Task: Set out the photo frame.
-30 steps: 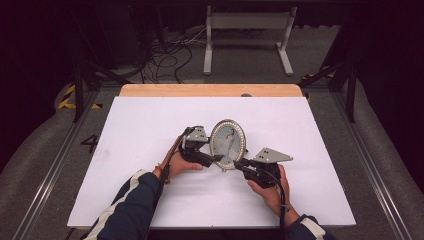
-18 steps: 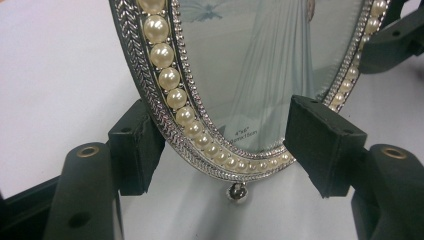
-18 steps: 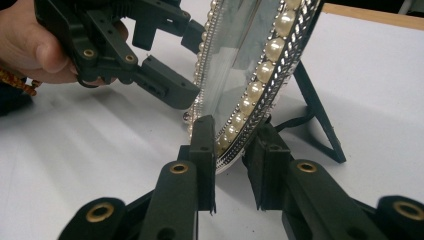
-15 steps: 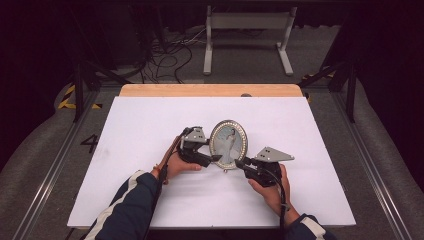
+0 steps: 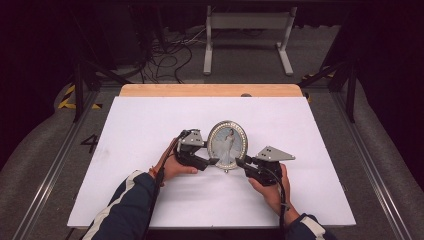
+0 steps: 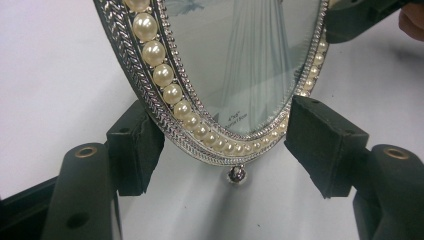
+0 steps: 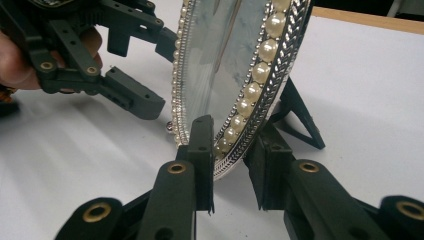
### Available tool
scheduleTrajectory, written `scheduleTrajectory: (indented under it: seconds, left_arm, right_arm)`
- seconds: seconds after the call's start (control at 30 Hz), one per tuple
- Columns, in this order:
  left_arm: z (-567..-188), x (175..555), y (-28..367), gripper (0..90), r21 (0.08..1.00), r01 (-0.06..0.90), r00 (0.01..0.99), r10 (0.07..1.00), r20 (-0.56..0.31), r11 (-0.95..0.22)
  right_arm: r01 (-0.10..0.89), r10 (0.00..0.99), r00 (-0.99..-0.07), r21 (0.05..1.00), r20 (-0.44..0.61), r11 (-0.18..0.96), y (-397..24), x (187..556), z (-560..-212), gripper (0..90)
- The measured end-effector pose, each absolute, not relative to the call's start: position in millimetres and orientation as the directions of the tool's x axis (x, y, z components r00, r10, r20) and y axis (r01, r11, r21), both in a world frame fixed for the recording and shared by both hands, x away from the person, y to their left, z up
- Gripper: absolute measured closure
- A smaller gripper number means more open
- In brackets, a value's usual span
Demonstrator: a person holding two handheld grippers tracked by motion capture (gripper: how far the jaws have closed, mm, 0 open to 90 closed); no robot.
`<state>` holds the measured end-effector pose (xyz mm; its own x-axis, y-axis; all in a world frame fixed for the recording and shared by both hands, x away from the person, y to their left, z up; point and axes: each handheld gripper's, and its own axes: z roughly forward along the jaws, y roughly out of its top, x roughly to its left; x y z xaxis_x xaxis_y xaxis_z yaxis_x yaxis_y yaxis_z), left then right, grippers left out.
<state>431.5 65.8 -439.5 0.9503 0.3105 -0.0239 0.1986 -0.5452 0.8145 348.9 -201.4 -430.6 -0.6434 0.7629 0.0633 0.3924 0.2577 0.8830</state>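
Observation:
An oval silver picture frame (image 5: 227,142) with a pearl border stands upright on the white table, propped on its black back strut (image 7: 300,120). My left gripper (image 5: 216,162) comes in from the left. Its jaws have just been closing, and both pads (image 6: 135,145) now sit against the frame's (image 6: 235,65) lower rim, one on each side of the small ball foot (image 6: 236,173). My right gripper (image 7: 232,155) pinches the frame's (image 7: 235,50) lower right rim, one pad on the glass side and one behind. The left gripper (image 7: 165,75) shows beyond it.
A white sheet (image 5: 150,130) covers the table, with a wooden strip (image 5: 200,90) along its far edge. Beyond the table are a grey metal stand (image 5: 245,30) and loose cables (image 5: 165,50) on the floor. Both forearms enter from the near edge.
The left gripper has shifted slightly toward the near left and its jaws have come in against the frame. The frame and the right gripper have stayed put.

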Motion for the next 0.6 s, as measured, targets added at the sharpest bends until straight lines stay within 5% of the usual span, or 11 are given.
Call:
scheduleTrajectory:
  seconds: [0.3,0.6]
  left_arm:
    - [-434.1,431.5,70.4,30.9,0.848,0.199,0.937,0.348,-0.018,-0.491]
    - [-430.7,433.6,76.1,42.1,0.874,0.205,0.925,0.379,-0.026,-0.441]
  right_arm:
    - [0.371,0.767,-0.640,0.893,0.047,0.255,-206.3,345.7,-423.7,73.3]
    - [0.340,0.776,-0.629,0.912,0.040,0.229,-211.8,340.9,-415.8,78.5]
